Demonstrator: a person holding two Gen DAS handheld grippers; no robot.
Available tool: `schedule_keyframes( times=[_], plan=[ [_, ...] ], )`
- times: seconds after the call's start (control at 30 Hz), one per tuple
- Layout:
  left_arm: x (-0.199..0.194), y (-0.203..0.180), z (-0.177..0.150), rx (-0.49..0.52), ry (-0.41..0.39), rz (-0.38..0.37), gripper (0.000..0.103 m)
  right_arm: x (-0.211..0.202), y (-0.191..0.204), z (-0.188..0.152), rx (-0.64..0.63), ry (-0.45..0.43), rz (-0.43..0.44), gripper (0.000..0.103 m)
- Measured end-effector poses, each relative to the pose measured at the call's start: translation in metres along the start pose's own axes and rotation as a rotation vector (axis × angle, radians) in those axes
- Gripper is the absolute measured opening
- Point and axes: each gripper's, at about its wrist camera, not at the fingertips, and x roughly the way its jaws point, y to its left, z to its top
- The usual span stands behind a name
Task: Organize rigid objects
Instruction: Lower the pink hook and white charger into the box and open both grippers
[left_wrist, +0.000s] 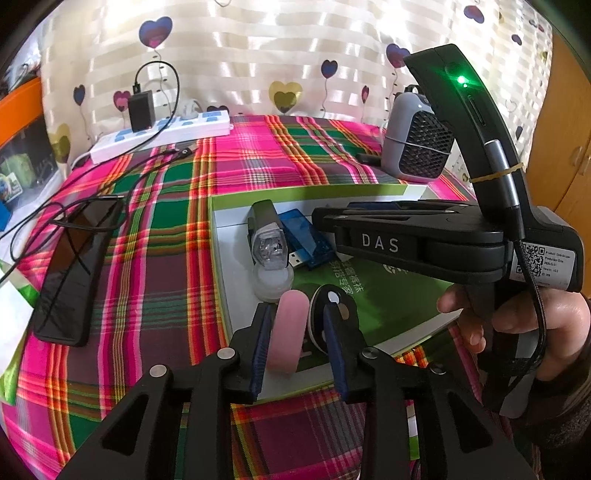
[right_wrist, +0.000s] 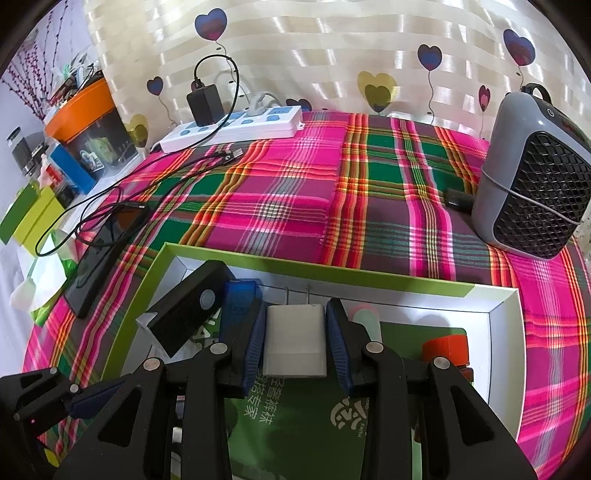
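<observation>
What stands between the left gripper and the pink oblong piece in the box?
Nothing visible. The pink oblong piece lies between the open fingers of the left gripper, close to the left pad. A black round item sits behind the right finger, not in the way.

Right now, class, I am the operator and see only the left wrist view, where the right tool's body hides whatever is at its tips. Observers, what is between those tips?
Observer: The right tool has a white charger plug between its pads, prongs pointing away from the camera.
Operator: Is it gripped?
Observer: It looks so: both blue pads lie against its sides.
Operator: Is anything hidden beyond that tool?
Observer: An orange-capped bottle sits in the box, to the right of the tool.
</observation>
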Motion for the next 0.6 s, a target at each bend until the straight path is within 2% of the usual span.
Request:
schedule_keyframes(
  times=[0.17,0.43,0.6],
  plan=[
    [-0.001,-0.001,0.0,0.003,0.0,0.001,0.03,-0.001,-0.001,0.0,0.008,-0.005,-0.002,0.041],
    [-0.006,-0.003,0.001,0.004,-0.012,0.002,0.035,-0.006,0.002,-0.003,0.011,-0.014,0.007,0.042],
    [-0.012,-0.001,0.0,-0.003,-0.019,0.02,0.036,-0.011,0.004,-0.003,0.013,-0.025,0.007,0.047]
  ],
)
